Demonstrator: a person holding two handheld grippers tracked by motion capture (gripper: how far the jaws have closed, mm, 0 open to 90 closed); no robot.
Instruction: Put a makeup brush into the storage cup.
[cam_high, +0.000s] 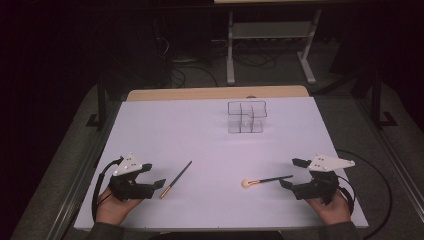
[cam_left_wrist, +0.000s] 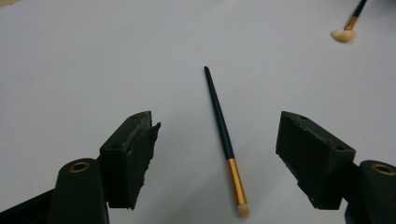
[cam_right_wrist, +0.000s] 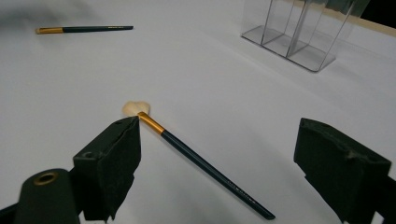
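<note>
Brushes lie flat on the white table (cam_high: 150, 130), one before each hand, so I can take them separately. My left gripper (cam_left_wrist: 217, 140) straddles the slim brush (cam_left_wrist: 224, 140), jaws wide, nothing held. My right gripper (cam_right_wrist: 217, 163) stands equally wide over the fan brush (cam_right_wrist: 196, 161), pads clear of it. The clear organiser (cam_high: 246, 117) waits at the far side, presumably their destination.

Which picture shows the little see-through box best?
The high view: the whole clear divided organizer shows, standing on the white table with its compartments visible. The right gripper view shows its lower part close, top cut off.
</note>
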